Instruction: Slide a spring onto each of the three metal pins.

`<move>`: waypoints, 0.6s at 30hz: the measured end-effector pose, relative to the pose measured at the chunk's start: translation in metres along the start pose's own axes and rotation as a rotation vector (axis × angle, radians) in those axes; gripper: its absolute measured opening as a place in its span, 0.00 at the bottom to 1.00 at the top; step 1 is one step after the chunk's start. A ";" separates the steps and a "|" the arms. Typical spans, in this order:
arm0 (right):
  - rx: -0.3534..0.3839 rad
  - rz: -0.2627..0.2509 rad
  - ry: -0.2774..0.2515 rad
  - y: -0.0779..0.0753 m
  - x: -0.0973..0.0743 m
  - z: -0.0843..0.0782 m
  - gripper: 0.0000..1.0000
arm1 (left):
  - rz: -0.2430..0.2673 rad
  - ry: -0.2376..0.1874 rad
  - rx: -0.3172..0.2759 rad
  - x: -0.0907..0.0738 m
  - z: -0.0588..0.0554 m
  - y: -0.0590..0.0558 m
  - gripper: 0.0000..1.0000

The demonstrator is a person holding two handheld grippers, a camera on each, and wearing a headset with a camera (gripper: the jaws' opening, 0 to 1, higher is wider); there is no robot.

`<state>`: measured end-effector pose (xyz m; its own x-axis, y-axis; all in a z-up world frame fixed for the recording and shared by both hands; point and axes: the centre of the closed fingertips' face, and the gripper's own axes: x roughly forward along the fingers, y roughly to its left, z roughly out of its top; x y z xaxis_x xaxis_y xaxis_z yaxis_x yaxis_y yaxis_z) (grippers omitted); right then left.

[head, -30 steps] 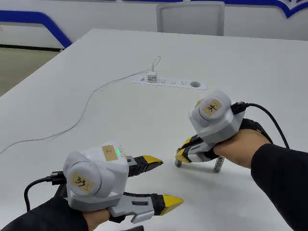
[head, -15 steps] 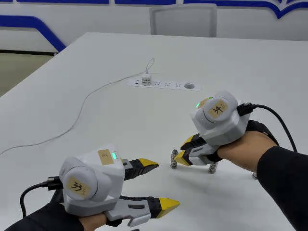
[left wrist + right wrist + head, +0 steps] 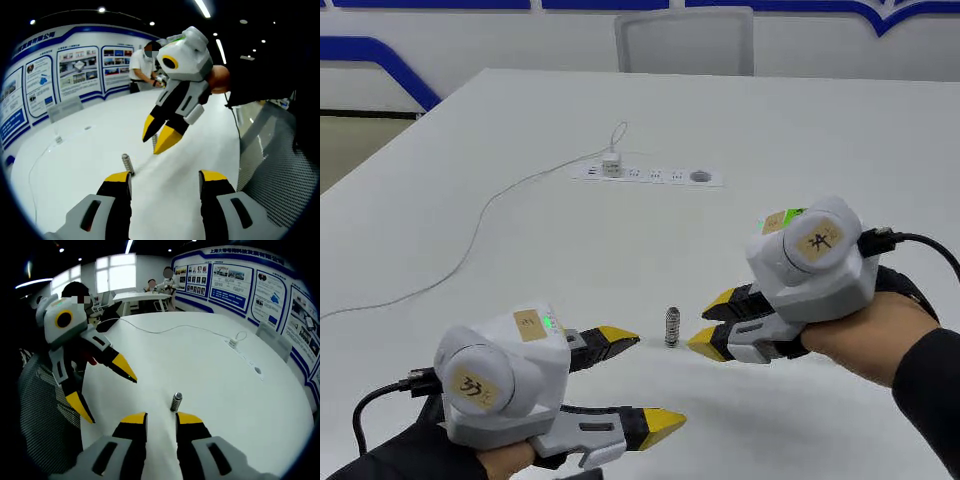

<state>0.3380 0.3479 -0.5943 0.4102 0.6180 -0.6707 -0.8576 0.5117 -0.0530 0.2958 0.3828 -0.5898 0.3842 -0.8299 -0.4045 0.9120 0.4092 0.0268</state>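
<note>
Grey coiled spring (image 3: 672,326), metal tip on top, stands upright on the white surface (image 3: 570,240) between the grippers. Left gripper (image 3: 642,380) jaws wide, empty. Right gripper (image 3: 713,321) jaws narrower, parted, empty, just beside the spring.

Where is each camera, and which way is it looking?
Head view: on the person's head, looking forward and down at the table; shows the left tool, right tool, right hand and a sleeve.
Left gripper view: on the left tool, looking along its jaws at the right tool and hand.
Right gripper view: on the right tool, looking along its jaws at the left tool.
Shared: all three see the spring standing on the table.
</note>
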 end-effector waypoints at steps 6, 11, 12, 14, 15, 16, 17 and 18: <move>0.024 -0.004 -0.019 0.007 -0.016 -0.010 0.23 | 0.002 -0.002 -0.001 0.000 0.000 0.001 0.56; 0.036 -0.019 -0.028 0.008 -0.028 -0.018 0.24 | 0.000 0.000 0.004 0.000 0.000 0.000 0.57; 0.038 -0.021 -0.031 0.009 -0.031 -0.019 0.24 | 0.000 0.000 0.004 0.000 0.000 0.000 0.57; 0.050 -0.027 -0.033 0.009 -0.036 -0.024 0.24 | 0.001 -0.001 0.004 0.000 0.000 0.000 0.57; 0.050 -0.031 -0.034 0.009 -0.038 -0.027 0.24 | 0.002 -0.001 0.004 0.000 0.000 0.000 0.58; 0.055 -0.038 -0.034 0.007 -0.041 -0.030 0.24 | 0.002 0.000 0.003 0.000 0.000 0.000 0.58; 0.061 -0.042 -0.036 0.006 -0.044 -0.031 0.24 | 0.002 0.000 0.003 0.000 0.000 0.000 0.58; 0.066 -0.049 -0.040 0.005 -0.047 -0.034 0.24 | 0.002 0.000 0.003 0.000 0.000 0.000 0.58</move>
<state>0.3038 0.3010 -0.5878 0.4641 0.6140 -0.6385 -0.8143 0.5793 -0.0348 0.2953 0.3828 -0.5894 0.3858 -0.8293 -0.4043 0.9119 0.4093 0.0307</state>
